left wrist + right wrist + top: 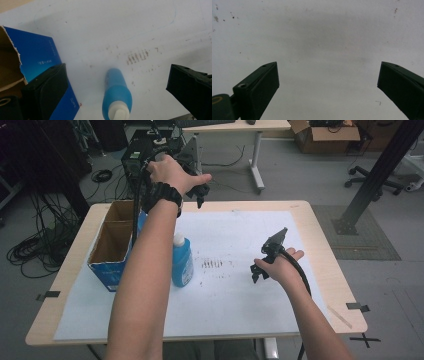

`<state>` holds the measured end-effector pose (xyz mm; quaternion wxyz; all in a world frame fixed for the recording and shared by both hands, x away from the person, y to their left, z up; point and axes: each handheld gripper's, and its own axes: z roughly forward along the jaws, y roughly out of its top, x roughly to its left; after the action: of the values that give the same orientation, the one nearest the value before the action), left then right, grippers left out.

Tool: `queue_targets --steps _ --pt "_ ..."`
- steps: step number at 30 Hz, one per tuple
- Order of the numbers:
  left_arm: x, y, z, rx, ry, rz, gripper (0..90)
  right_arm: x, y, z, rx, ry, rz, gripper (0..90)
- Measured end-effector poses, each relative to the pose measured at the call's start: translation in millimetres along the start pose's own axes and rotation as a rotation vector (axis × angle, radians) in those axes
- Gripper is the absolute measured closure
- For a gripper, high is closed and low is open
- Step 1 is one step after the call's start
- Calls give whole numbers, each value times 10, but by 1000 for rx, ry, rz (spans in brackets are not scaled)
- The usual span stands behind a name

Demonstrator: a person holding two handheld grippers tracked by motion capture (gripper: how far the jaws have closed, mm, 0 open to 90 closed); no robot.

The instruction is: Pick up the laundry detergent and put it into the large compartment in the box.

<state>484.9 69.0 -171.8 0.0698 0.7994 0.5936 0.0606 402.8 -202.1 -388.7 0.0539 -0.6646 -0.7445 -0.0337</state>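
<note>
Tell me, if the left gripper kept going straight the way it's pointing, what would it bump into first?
Most likely the blue bottle: its white cap sits between the open jaws of the left gripper, with the blue box just to one side. Depth is hard to judge.

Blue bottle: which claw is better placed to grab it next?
Left, probably. The left claw hangs open right above the blue bottle, which sits between its jaws. The right claw looks down at bare white sheet.
</note>
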Motion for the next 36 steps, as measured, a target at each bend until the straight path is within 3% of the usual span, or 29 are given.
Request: queue_targets --steps 18,36 --pt "-64 -68 -50 -1 16 12 39 -25 -70 -111 -32 17 -15 38" --pt "-149 -329 -78 15 27 21 39 -72 -151 -53 -32 18 -19 39"
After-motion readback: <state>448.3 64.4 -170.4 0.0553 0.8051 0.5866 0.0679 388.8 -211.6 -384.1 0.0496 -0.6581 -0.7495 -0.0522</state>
